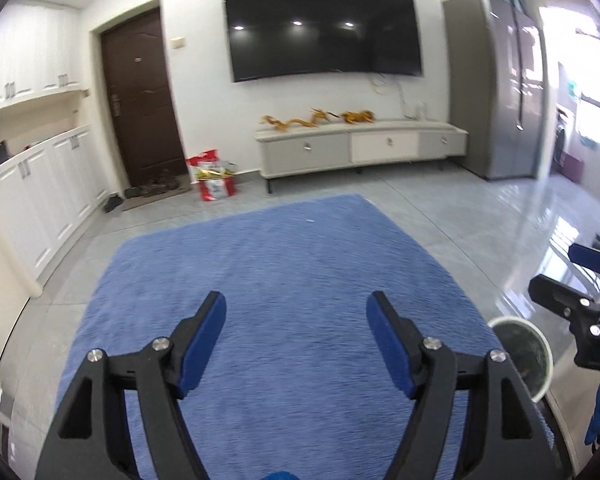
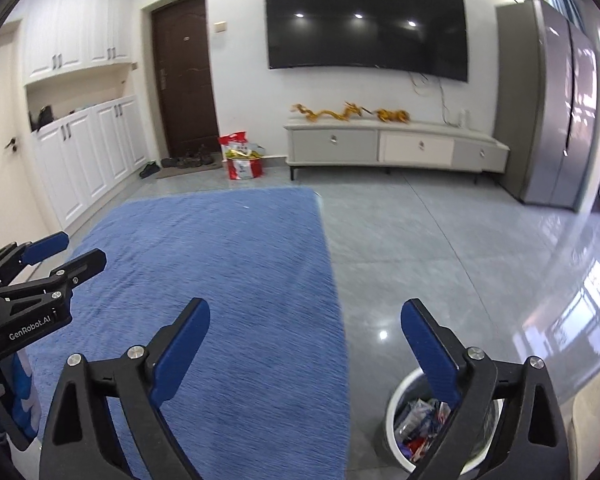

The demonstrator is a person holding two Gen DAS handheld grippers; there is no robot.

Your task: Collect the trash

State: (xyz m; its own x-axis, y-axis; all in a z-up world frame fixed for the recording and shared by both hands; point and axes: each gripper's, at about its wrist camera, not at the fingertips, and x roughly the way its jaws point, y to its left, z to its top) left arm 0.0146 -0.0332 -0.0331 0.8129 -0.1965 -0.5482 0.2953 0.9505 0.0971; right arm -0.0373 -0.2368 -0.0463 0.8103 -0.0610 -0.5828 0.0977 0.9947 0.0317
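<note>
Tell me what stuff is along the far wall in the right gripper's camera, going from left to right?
White cabinets → brown door → red bag → gold dragon on the TV stand, under the big TV → grey fridge.

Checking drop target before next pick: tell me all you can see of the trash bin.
The trash bin is round with a white rim and grey outer wall, standing upright and open on the grey tile floor, just right of the blue rug. No lid shows. Inside lies crumpled wrapper trash in red, blue and white. The open right gripper hangs above it, one finger hiding part of the rim. The left wrist view catches only its rim.
</note>
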